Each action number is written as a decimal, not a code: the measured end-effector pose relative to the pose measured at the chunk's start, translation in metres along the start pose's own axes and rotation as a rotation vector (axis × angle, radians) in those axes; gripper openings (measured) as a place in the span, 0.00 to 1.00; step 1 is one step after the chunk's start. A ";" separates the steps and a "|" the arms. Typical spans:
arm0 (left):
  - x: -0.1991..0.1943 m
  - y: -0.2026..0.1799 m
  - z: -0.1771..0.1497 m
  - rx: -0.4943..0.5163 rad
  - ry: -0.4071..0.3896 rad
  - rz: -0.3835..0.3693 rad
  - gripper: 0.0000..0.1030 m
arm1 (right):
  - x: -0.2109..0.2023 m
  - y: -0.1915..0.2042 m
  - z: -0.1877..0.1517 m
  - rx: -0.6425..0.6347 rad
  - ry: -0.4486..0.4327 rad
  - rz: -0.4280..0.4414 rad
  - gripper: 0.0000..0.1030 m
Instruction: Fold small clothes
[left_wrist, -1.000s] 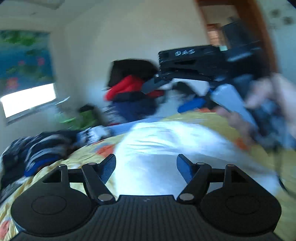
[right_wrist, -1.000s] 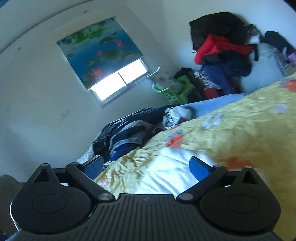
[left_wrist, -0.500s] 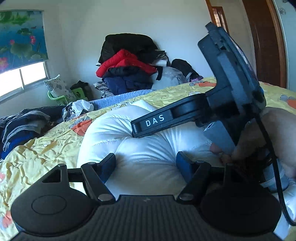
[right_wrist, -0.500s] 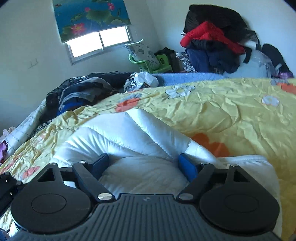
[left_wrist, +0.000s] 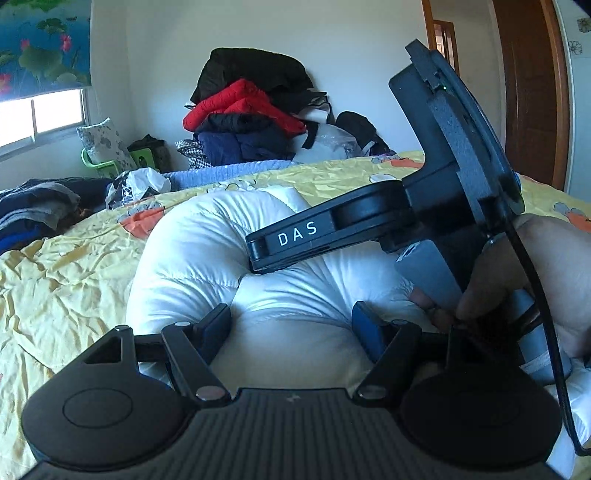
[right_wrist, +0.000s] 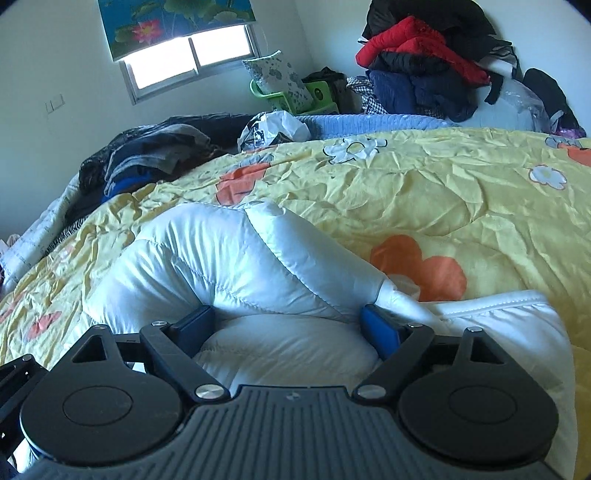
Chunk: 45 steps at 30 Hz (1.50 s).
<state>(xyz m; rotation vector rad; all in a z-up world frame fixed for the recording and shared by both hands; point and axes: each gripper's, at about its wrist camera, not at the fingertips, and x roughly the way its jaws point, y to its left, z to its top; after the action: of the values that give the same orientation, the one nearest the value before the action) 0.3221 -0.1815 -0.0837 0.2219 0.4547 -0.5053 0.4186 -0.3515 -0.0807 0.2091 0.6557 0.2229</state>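
Bed (right_wrist: 461, 192) under crumpled yellow flowered quilt, white puffy jacket (right_wrist: 229, 258) on it, dark clothes heap (right_wrist: 147, 155) at far edge

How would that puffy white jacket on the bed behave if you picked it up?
The white jacket looks quilted and bulging, so it is probably light for its bulk and squashy. It bends in a soft curve, so it would likely flop. Its sheen suggests slippery fabric.

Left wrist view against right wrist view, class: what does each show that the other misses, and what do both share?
Only the left wrist view shows the right tongs from the side, the hand gripping them, and the wooden door. Only the right wrist view shows the wall switch and the jacket's hem. Both show the white puffy jacket, the yellow flowered bedspread, the clothes pile and the window.
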 end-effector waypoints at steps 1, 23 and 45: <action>0.000 0.000 0.000 -0.001 0.001 0.000 0.69 | 0.000 0.001 0.000 -0.003 0.004 -0.003 0.83; -0.003 -0.008 -0.003 0.000 -0.038 0.030 0.70 | 0.004 0.007 0.002 -0.047 0.022 -0.039 0.86; -0.018 0.139 -0.007 -0.758 0.243 -0.233 0.97 | -0.136 -0.123 -0.061 0.579 0.123 0.131 0.98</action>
<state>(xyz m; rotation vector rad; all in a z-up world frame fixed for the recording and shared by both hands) 0.3772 -0.0530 -0.0680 -0.5105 0.8818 -0.5016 0.2929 -0.4981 -0.0812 0.8007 0.8192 0.1670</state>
